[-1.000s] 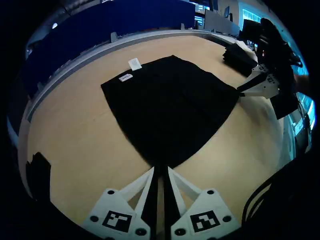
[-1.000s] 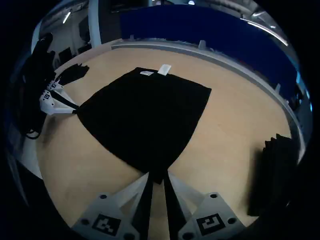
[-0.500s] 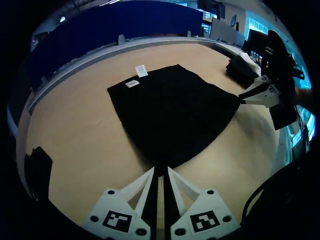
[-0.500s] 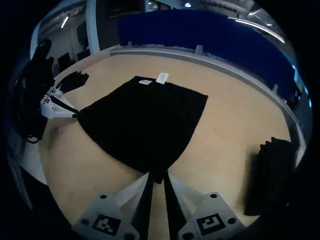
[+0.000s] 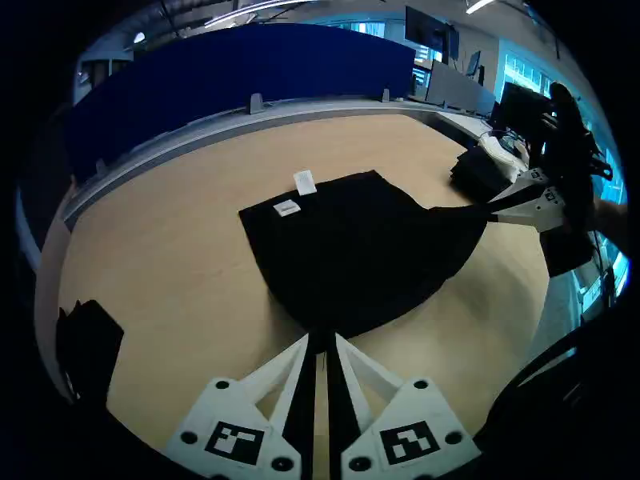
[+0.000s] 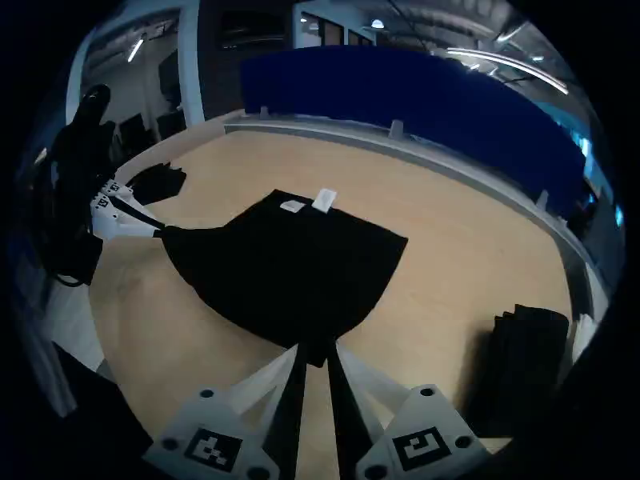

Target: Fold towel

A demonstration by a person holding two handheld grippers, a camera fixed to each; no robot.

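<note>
Left gripper view: left gripper (image 5: 322,336) at 6 o'clock and right gripper (image 5: 490,210) at 3 o'clock, fingers closed on lifted towel (image 5: 352,248) corners, rest lying on counter (image 5: 160,240); unequal pull could skew the fold or slip a corner.

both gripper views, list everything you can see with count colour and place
towel: 1, black, spread mid-table
tags: 2, white, at the towel's far edge
cloth stack: 1, black, folded, on the table to the right of the towel in the right gripper view
cloth pile: 1, black, at the table's left edge in the left gripper view
table: 1, light wood, curved
partition: 1, blue, behind the table's far edge
left gripper: 1, white with black fingers, pinching one near towel corner
right gripper: 1, white with black fingers, pinching the other near corner
</note>
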